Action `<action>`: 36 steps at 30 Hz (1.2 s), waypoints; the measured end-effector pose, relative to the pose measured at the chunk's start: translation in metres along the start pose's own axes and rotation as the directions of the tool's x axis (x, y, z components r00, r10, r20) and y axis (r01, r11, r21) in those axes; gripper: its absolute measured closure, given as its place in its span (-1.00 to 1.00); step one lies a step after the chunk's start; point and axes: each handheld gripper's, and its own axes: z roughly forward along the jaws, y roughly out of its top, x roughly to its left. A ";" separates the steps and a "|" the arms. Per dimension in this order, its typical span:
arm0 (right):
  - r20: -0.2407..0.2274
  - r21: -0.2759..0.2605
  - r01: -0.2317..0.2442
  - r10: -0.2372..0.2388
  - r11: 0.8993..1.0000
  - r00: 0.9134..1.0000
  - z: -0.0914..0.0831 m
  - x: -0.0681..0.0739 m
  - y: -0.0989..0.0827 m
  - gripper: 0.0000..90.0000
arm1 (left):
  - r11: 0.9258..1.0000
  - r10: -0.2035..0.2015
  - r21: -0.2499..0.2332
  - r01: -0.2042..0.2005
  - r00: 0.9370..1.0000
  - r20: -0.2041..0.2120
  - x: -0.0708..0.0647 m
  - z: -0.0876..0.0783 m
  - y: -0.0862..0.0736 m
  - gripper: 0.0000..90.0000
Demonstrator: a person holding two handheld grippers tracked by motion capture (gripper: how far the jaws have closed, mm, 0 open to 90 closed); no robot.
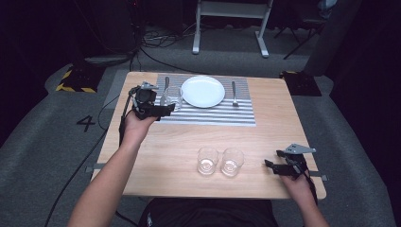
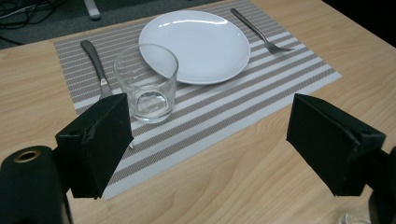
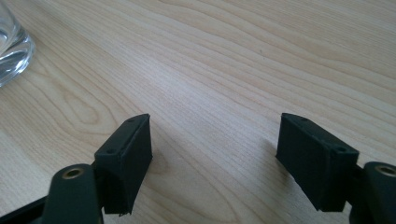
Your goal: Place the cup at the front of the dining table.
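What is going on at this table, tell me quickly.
A person holds a claw in each hand at a wooden table laid with a striped placemat, a white plate, a knife and a fork. The left claw stands open just short of a glass on the placemat. The right claw rests open on bare wood, near two more glasses.
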 end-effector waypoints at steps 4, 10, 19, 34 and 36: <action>-0.002 0.003 0.010 -0.010 1.000 1.000 0.000 0.000 0.000 -0.41 | 1.000 0.013 0.009 -0.013 1.000 -0.001 0.002 -0.008 -0.008 -0.68; -0.003 0.002 0.012 -0.012 1.000 1.000 0.000 0.000 0.000 -0.41 | 0.999 0.040 0.013 -0.040 0.999 -0.009 0.007 -0.019 -0.018 -0.68; -0.006 0.000 0.004 -0.004 1.000 1.000 0.000 0.001 0.000 -0.41 | 0.995 0.083 0.055 -0.081 0.996 -0.043 0.014 -0.031 -0.038 -0.68; -0.005 0.000 0.004 -0.004 1.000 1.000 0.000 0.001 0.000 -0.41 | 0.983 0.144 0.116 -0.142 0.990 -0.013 0.018 -0.049 -0.066 -0.67; -0.005 0.000 0.002 -0.002 1.000 1.000 0.000 0.001 0.000 -0.41 | 0.982 0.142 0.126 -0.141 0.990 -0.003 0.017 -0.051 -0.074 -0.67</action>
